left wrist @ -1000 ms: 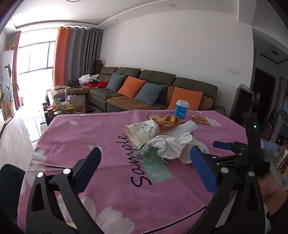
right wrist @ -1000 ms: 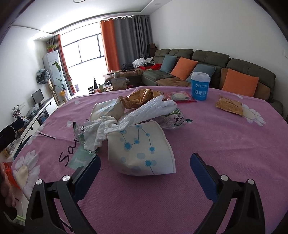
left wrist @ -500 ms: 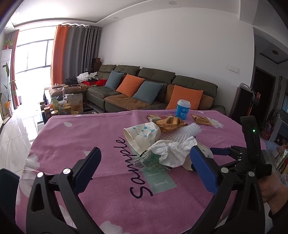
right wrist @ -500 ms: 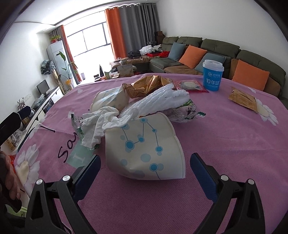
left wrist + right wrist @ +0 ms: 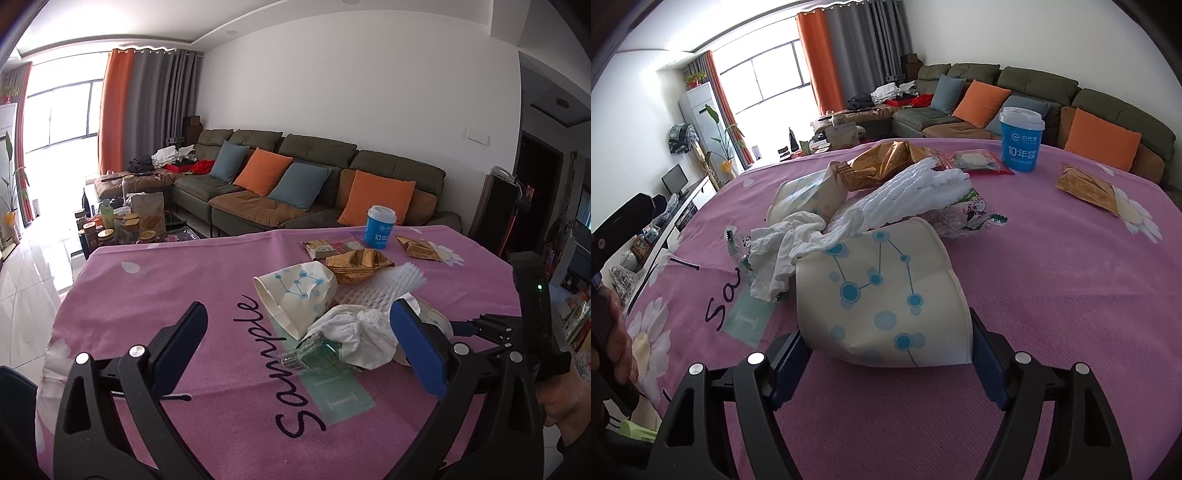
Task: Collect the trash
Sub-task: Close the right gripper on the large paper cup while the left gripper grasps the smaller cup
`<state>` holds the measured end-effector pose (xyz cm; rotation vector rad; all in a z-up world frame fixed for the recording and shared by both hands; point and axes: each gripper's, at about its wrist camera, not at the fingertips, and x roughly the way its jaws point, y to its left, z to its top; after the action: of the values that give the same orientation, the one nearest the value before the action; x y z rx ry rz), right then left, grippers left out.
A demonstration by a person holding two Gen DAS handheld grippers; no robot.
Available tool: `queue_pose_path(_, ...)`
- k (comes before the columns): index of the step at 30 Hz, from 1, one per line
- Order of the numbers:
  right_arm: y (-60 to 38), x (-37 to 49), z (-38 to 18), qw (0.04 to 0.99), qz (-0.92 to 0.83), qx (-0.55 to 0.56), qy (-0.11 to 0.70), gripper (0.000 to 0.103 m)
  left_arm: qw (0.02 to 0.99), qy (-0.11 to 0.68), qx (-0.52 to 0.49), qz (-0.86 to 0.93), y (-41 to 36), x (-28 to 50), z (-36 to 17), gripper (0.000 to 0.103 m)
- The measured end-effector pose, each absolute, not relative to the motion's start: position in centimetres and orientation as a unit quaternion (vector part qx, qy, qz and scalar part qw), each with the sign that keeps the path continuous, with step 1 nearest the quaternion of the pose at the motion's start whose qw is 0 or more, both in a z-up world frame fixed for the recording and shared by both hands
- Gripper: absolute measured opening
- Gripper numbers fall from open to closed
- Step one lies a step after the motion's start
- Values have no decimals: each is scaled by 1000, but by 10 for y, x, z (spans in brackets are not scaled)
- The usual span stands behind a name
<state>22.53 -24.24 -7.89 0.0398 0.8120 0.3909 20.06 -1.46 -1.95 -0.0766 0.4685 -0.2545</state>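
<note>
A pile of trash lies on the pink tablecloth (image 5: 1052, 280): a crushed white paper cup with blue dots (image 5: 882, 299), a second such cup (image 5: 295, 295), a crumpled white tissue (image 5: 354, 332), white foam netting (image 5: 916, 195), gold wrappers (image 5: 358, 262) and a clear plastic wrapper (image 5: 314, 350). My right gripper (image 5: 886, 358) is open, its jaws on either side of the near cup's wide end. My left gripper (image 5: 299, 350) is open and empty, just short of the pile. The right gripper also shows in the left wrist view (image 5: 491, 325).
A blue lidded cup (image 5: 380, 225) stands at the table's far side with flat snack packets (image 5: 421, 247) beside it. A sofa with orange and blue cushions (image 5: 295, 184) lies beyond. A cluttered coffee table (image 5: 122, 221) stands at far left.
My right gripper has moved forward until its open jaws sit around the near paper cup. My left gripper has drawn a little closer to the pile.
</note>
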Motion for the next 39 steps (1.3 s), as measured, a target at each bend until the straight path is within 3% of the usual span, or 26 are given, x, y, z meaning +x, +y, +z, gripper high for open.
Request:
queue_pose_path(19, -284, 208, -72, 911, 146, 70, 379, 75, 930, 335, -57, -139, -54, 307, -52, 97)
queue_pose_path(26, -292, 210, -73, 912, 144, 81, 376, 75, 901, 402, -120, -109, -55, 359, -71, 97)
queue_pose_path(39, -304, 208, -74, 913, 143, 96, 371, 76, 894, 426, -129, -54, -58, 388, -85, 97)
